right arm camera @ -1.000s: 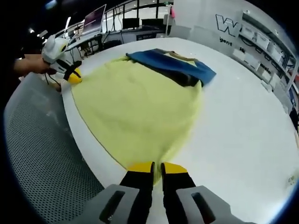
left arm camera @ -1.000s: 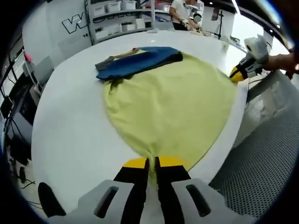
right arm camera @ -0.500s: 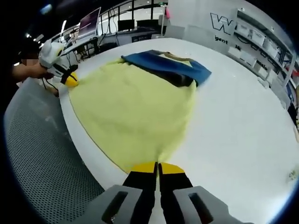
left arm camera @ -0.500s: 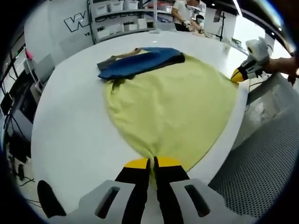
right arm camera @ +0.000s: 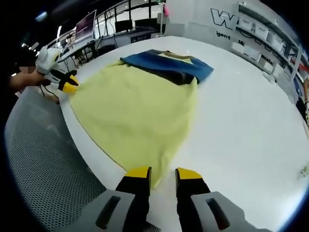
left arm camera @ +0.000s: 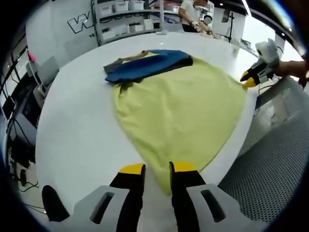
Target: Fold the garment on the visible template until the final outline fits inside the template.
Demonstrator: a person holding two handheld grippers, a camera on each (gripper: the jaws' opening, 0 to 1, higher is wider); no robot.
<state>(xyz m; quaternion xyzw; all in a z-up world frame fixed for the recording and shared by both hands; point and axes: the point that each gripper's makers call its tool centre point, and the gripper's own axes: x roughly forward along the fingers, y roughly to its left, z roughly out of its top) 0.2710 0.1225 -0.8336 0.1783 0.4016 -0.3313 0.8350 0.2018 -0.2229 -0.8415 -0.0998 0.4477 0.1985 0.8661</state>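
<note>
both grippers are at the near edge of the white table [left arm camera: 72, 125], the left gripper [left arm camera: 157, 169] with its jaws parted and holding nothing, the yellow garment [left arm camera: 178, 106] corner lying loose between the tips, and the right gripper [right arm camera: 163, 171] likewise parted over its own corner of the garment [right arm camera: 135, 106]. the yellow cloth lies flat, fanning wide from the near edge toward the middle of the table, where its far end meets a folded blue garment [left arm camera: 147, 63] with a tan strip along it. beyond the table stand shelves [left arm camera: 125, 19] with bins, and a person [left arm camera: 190, 12] works at the back
</note>
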